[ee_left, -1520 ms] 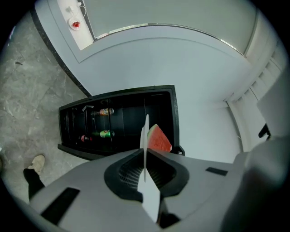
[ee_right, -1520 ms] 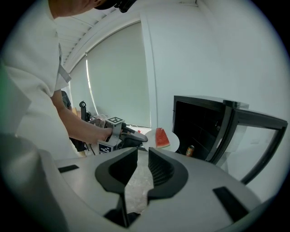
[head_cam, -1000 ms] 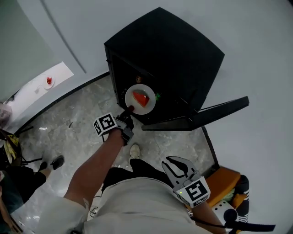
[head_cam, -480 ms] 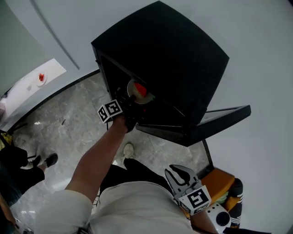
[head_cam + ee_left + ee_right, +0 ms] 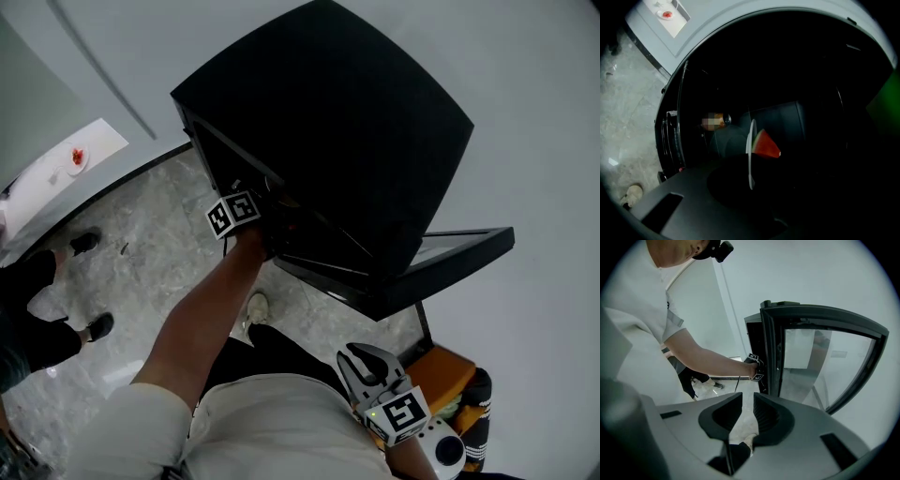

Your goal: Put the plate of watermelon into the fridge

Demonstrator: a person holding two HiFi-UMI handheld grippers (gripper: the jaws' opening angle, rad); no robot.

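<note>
The black fridge (image 5: 328,122) stands with its glass door (image 5: 441,258) swung open to the right. My left gripper (image 5: 246,217) reaches into the dark opening, so the head view hides the plate. In the left gripper view the white plate (image 5: 751,154) shows edge-on inside the fridge, with a red watermelon wedge (image 5: 765,145) on it. My left gripper (image 5: 751,185) is shut on the plate's near rim. My right gripper (image 5: 361,361) hangs low by my hip, jaws drawn close with nothing between them (image 5: 748,401).
A white counter (image 5: 56,169) at the far left carries a small dish with something red (image 5: 75,157). A bystander's shoes (image 5: 84,242) are on the marble floor. An orange seat (image 5: 450,375) sits at bottom right. A small orange item (image 5: 721,119) lies deeper in the fridge.
My left gripper has carried the plate from the fridge's mouth deeper inside; the plate and watermelon have left the head view. The right gripper stayed low by my hip.
</note>
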